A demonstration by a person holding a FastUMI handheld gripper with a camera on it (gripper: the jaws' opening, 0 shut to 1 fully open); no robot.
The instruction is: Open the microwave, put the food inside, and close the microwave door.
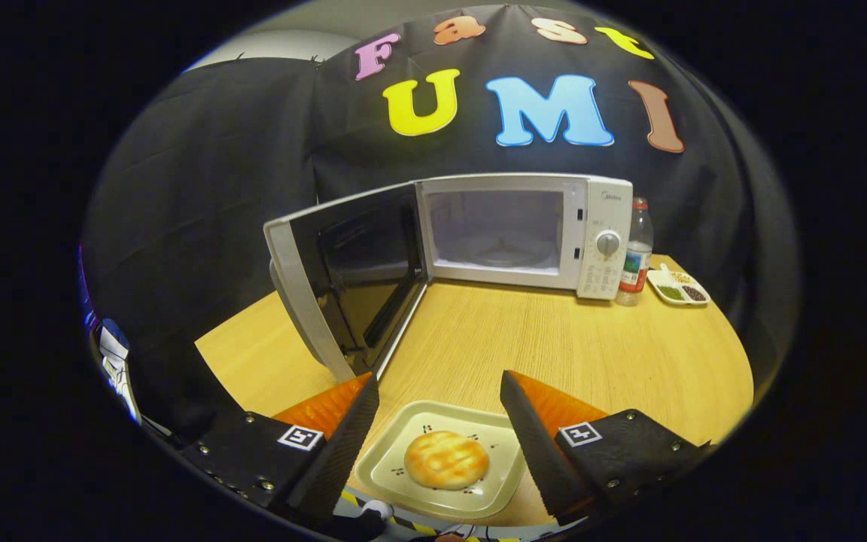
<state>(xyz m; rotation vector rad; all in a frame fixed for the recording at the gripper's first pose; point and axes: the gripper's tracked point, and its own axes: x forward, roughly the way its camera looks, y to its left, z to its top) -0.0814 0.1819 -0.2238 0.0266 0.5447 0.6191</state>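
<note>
The gripper point(439, 391) hangs spread wide over a plated flatbread point(446, 459) between its fingers, the open microwave point(524, 229) beyond.

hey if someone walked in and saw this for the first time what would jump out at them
Probably the white microwave at the back of the wooden table, its door swung wide open and its cavity empty. Next, the round flatbread on a square plate, lying between the fingers of the open claw. A water bottle and a small divided dish sit just beside the microwave's control panel.
</note>
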